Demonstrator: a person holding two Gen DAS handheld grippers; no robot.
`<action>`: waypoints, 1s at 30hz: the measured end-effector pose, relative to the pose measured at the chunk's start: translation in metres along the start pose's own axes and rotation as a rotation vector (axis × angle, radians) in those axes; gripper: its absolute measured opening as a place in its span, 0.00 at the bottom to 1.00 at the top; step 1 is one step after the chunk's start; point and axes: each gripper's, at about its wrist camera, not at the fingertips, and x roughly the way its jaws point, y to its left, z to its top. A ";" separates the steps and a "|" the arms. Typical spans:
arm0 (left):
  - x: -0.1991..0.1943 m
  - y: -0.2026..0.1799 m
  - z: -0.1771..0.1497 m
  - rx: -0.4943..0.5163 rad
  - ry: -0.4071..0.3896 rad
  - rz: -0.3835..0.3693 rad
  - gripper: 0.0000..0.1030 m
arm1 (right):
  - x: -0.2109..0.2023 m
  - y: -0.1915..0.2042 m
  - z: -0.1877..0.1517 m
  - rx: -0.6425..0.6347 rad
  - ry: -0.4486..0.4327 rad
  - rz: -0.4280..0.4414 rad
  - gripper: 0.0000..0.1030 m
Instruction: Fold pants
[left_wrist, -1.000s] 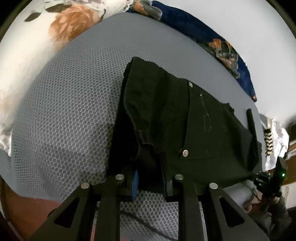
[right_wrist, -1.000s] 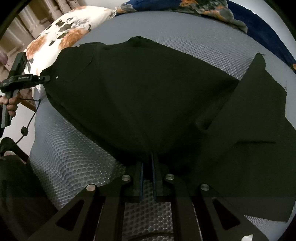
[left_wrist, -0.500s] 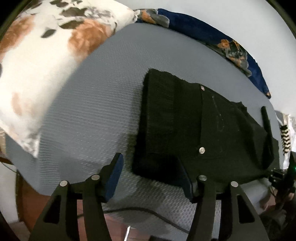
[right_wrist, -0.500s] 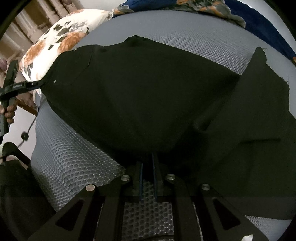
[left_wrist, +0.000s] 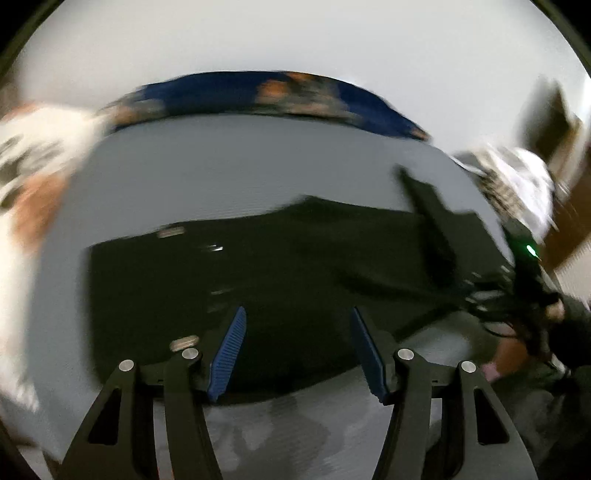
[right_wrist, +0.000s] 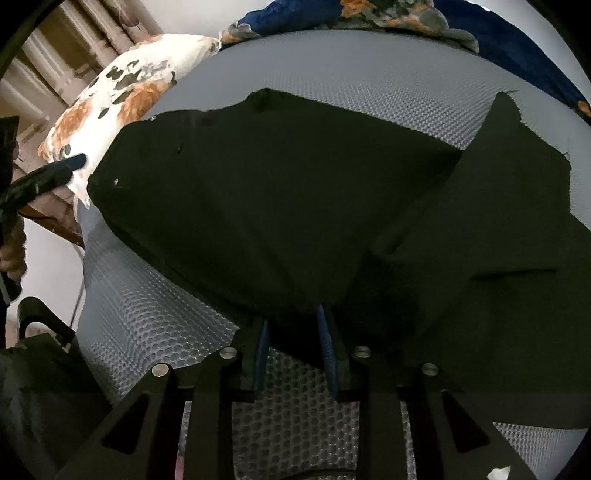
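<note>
Black pants (left_wrist: 295, 266) lie on a grey mesh bed cover (left_wrist: 240, 170). The left wrist view is motion-blurred. My left gripper (left_wrist: 297, 332) is open and empty, its blue pads spread over the near edge of the pants. In the right wrist view the pants (right_wrist: 295, 206) spread across the mesh cover (right_wrist: 147, 314), one leg angled off to the right. My right gripper (right_wrist: 295, 325) has its jaws parted, with the near fold of the pants draped between the blue pads. The left gripper's tip (right_wrist: 62, 168) shows beside the waistband corner at far left.
A floral pillow (right_wrist: 122, 103) lies at the head of the bed. A dark blue floral blanket (right_wrist: 406, 14) runs along the far edge by the white wall. A wooden bed frame (right_wrist: 48, 210) and curtains show at left. The person's hand (left_wrist: 517, 350) is at right.
My left gripper let go of the waistband, opened wide and swung round to face along the pants. My right gripper went from shut on the fold to parted. The pants settled flatter.
</note>
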 end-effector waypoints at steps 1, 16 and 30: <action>0.011 -0.013 0.005 0.033 0.013 -0.027 0.58 | -0.001 0.000 0.001 0.002 -0.006 0.001 0.24; 0.134 -0.126 0.009 0.286 0.246 -0.137 0.55 | -0.009 -0.009 0.014 0.040 -0.047 0.055 0.24; 0.148 -0.122 0.006 0.208 0.249 -0.125 0.11 | -0.055 -0.079 0.031 0.208 -0.199 0.121 0.35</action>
